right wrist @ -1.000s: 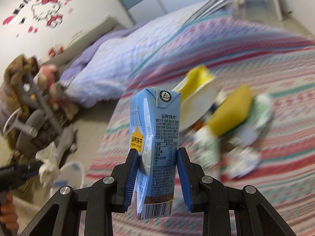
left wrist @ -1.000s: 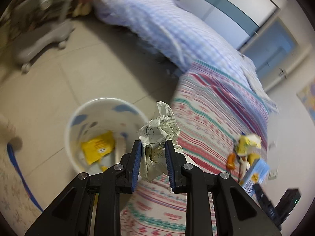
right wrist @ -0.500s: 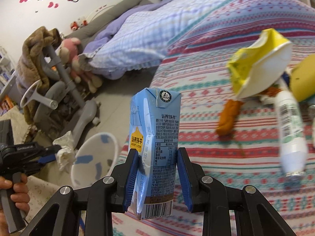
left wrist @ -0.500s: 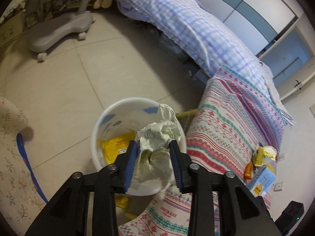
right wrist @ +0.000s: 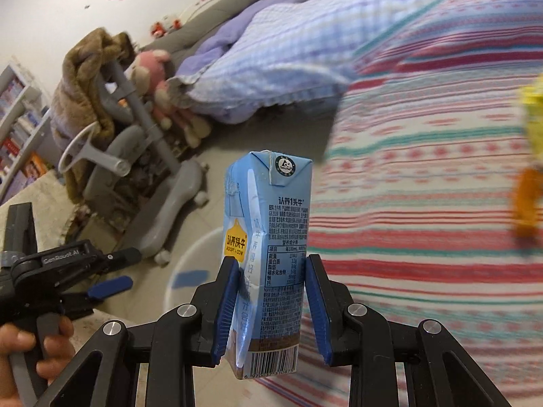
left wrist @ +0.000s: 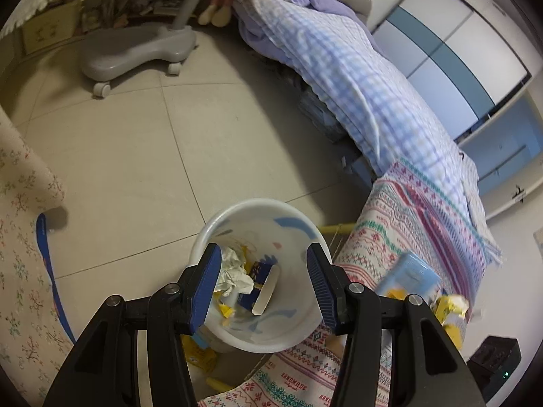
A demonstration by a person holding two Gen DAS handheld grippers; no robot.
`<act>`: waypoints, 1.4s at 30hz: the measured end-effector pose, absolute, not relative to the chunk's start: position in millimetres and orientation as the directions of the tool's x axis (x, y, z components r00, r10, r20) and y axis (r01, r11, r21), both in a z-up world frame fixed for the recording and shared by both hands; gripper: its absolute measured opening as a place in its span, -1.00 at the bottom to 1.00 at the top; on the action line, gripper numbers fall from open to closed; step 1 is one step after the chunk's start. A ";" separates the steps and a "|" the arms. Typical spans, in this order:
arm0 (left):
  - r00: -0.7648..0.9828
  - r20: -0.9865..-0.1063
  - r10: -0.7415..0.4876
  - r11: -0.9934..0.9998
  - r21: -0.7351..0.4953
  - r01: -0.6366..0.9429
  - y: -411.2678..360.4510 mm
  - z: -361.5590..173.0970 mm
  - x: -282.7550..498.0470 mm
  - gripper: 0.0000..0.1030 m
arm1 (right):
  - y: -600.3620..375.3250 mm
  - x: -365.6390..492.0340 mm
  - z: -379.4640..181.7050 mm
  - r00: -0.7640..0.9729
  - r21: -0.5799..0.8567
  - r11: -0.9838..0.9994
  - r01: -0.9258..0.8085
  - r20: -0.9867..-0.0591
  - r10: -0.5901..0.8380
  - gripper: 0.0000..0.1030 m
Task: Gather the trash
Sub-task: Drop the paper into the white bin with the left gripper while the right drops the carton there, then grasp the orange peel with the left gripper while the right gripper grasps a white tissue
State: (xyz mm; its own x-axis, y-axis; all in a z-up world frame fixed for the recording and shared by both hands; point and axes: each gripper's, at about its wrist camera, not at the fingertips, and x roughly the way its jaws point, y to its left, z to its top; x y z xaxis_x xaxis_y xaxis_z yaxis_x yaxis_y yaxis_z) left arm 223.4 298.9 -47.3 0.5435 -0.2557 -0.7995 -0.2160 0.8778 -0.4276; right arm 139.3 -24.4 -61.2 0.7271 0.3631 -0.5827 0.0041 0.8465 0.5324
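My left gripper (left wrist: 264, 264) hangs over the white trash bin (left wrist: 305, 325), its jaws opening with nothing between them. The crumpled paper wad (left wrist: 234, 273) lies inside the bin among yellow and blue wrappers. My right gripper (right wrist: 271, 281) is shut on a light blue milk carton (right wrist: 268, 234), held upright above the striped bedspread (right wrist: 424, 203). The same carton (left wrist: 407, 278) shows blurred at the right of the left wrist view. In the right wrist view the bin (right wrist: 193, 271) sits behind the carton, and the left gripper (right wrist: 101, 271) is at the left in a hand (right wrist: 20, 349).
More trash, yellow and orange (right wrist: 529, 169), lies on the bed at the right. A grey wheeled chair base (left wrist: 135, 51) stands on the tiled floor. A checked purple duvet (left wrist: 339, 68) hangs off the bed. Floral fabric (left wrist: 20, 271) is at the left, and yellow scraps (left wrist: 200, 356) lie beside the bin.
The left gripper moved over the bin, opened and let the paper wad drop in. The right gripper carried the carton leftward, toward the bin, still gripping it.
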 end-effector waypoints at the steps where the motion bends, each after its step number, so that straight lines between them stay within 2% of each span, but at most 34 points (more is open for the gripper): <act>1: 0.544 -0.798 -0.258 0.875 -0.432 -0.218 299.7 -47.6 223.8 0.07 | -13.2 147.9 -62.2 0.718 0.526 0.850 -0.009 -0.588 0.371 -0.30; 6: 0.545 -0.793 -0.272 0.875 -0.440 -0.203 296.7 -47.9 225.4 0.07 | 34.6 183.0 -67.8 0.674 0.491 0.867 -0.080 -0.614 0.410 -0.25; 8: 0.548 -0.791 -0.273 0.879 -0.436 -0.192 293.3 -46.6 225.7 0.07 | 47.4 193.7 -73.8 0.642 0.469 0.878 -0.099 -0.644 0.416 -0.03; 9: 0.548 -0.790 -0.275 0.882 -0.434 -0.183 290.7 -45.8 226.0 0.07 | 50.1 196.4 -76.3 0.635 0.449 0.888 -0.095 -0.660 0.402 0.20; 10: 0.548 -0.789 -0.279 0.885 -0.433 -0.173 287.5 -45.1 226.2 0.07 | 50.1 195.1 -78.1 0.640 0.434 0.896 -0.089 -0.665 0.386 0.24; 27: 0.515 -0.781 -0.353 0.921 -0.386 0.047 198.3 -28.0 222.5 0.07 | -62.1 108.0 -57.7 0.635 0.405 0.914 -0.005 -0.705 0.316 0.24; 37: 0.441 -0.803 -0.400 0.912 -0.303 0.275 80.0 -28.9 207.6 0.07 | -199.0 52.8 -21.8 0.706 0.395 0.892 0.219 -0.695 0.134 0.24; 42: 0.364 -0.835 -0.413 0.877 -0.257 0.406 3.9 -41.6 196.2 0.07 | -276.7 29.8 -43.0 0.686 0.457 0.780 0.428 -0.726 0.049 0.24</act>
